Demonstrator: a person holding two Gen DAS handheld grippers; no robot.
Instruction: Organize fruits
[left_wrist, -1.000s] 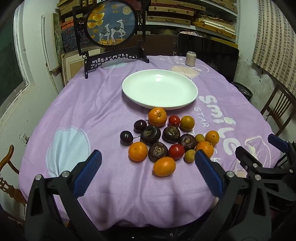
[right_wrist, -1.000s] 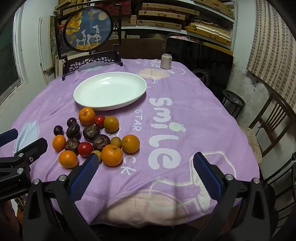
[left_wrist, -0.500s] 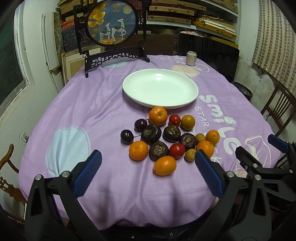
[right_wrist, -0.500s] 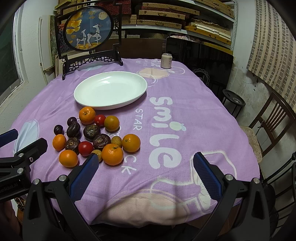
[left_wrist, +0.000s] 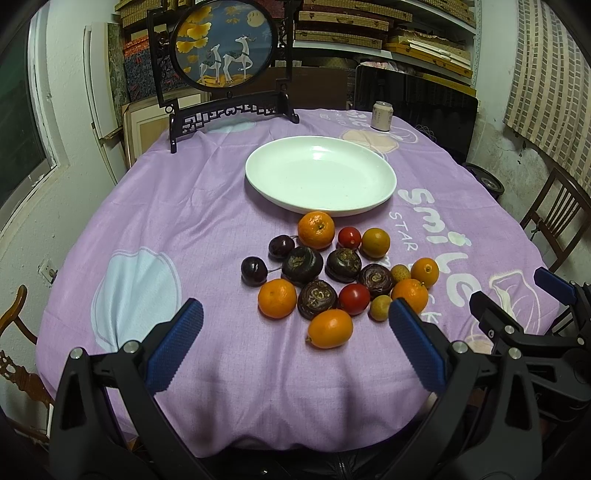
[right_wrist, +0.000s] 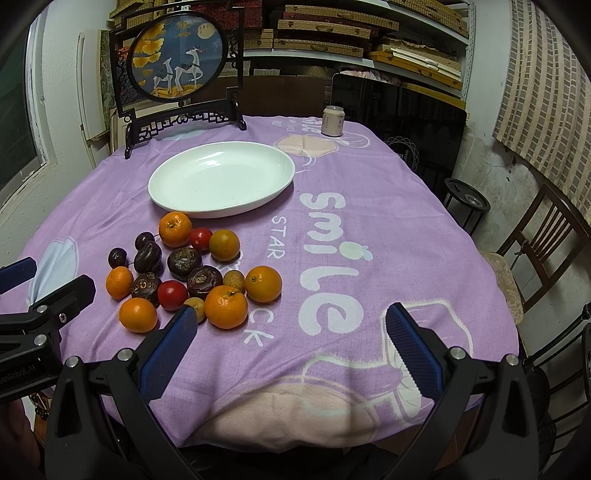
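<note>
Left wrist view: left gripper (left_wrist: 295, 338) jaws wide apart, nothing held; fruit pile (left_wrist: 332, 275) straight ahead, nearest orange (left_wrist: 330, 328) just past the tips, slightly right of centre, long axis left-right. Plate (left_wrist: 384, 173) bare, just beyond the pile; right gripper (left_wrist: 517, 295) at far right, apart. Right wrist view: right gripper (right_wrist: 290, 334) jaws apart, empty; pile (right_wrist: 192, 269) lies ahead-left, an orange (right_wrist: 225, 306) beside the left finger (right_wrist: 168, 352). Left gripper is likely better lined up. Can (right_wrist: 332, 121) far off, no obstruction.

Dim indoor light from overhead, soft glare on white plate (left_wrist: 320, 175), faint shadows under fruit. Both views sharp at center, heavy fisheye bending and dark vignette at corners.
</note>
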